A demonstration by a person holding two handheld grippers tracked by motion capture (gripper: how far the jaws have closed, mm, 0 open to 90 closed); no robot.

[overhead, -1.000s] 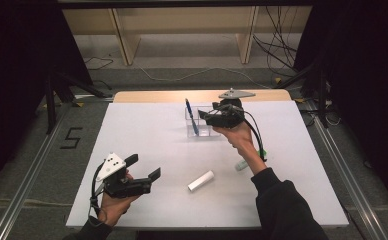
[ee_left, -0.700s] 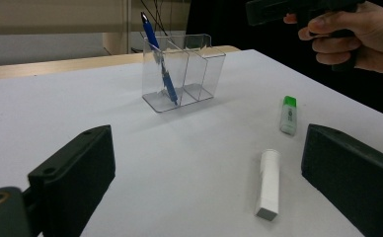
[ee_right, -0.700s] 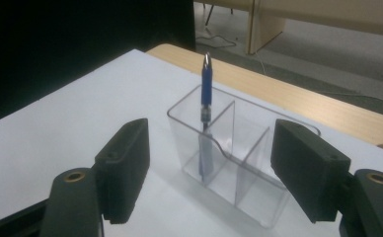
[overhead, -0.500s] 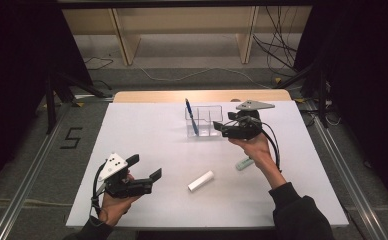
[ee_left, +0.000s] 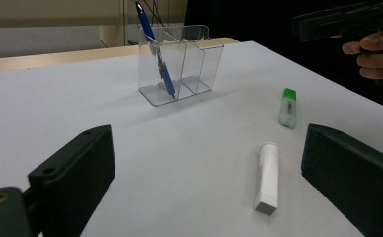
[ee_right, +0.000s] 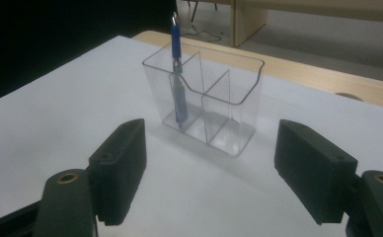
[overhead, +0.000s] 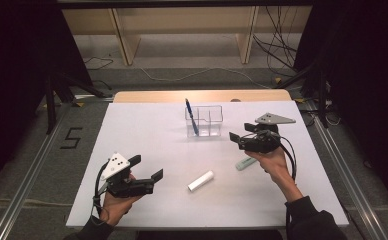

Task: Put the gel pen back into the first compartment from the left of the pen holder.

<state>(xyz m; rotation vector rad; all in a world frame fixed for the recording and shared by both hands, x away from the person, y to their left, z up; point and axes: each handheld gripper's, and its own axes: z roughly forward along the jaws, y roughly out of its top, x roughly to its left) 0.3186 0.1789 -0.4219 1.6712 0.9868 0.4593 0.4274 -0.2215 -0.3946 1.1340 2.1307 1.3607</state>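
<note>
1. The left tongs (overhead: pixel 149 176) hover over the near-left part of the white worktop (overhead: pixel 147 130), held in a hand (overhead: pixel 113 204) that comes in over the near edge; their jaws stand wide apart with nothing between them.
2. A white capped tube (overhead: pixel 201 181) lies flat on the worktop toward the near edge, roughly midway across it, just beyond the left tongs; in the left gripper view it lies ahead, between the two jaws but well clear of both.
3. A small pale stick with a green cap (ee_left: pixel 288 107) lies flat farther toward the right edge, apart from the white tube.
4. The right tongs (overhead: pixel 237 138) are held above the worktop's right half, just over the green-capped stick, pointing toward the holder; their jaws have just been opening and stand released, with nothing between them.
5. A clear plastic holder (overhead: pixel 211 121) with compartments stands near the middle of the far edge, straight ahead in the right gripper view.
6. A blue pen (overhead: pixel 191 117) leans in the holder's left-hand compartment, its top above the rim.
</note>
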